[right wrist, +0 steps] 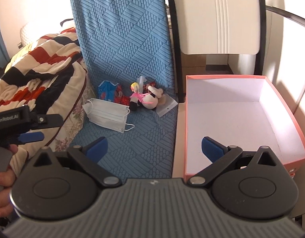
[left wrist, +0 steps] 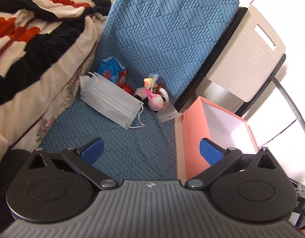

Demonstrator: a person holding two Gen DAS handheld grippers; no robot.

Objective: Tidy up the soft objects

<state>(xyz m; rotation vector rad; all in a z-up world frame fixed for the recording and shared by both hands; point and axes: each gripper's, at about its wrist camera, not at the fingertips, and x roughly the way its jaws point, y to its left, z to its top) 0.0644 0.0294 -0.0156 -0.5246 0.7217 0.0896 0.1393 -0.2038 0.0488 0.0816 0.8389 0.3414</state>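
Soft toys (right wrist: 146,97) lie in a small heap on the blue quilted bed cover (right wrist: 130,138), close to its right edge, with a face mask (right wrist: 107,115) flat just in front of them and a blue packet (right wrist: 107,91) behind the mask. A pink box (right wrist: 287,107) stands open beside the bed, white inside. The left gripper (left wrist: 150,150) and the right gripper (right wrist: 154,148) both hover with fingers spread wide, holding nothing. A striped blanket (left wrist: 33,29) is bunched at the left.
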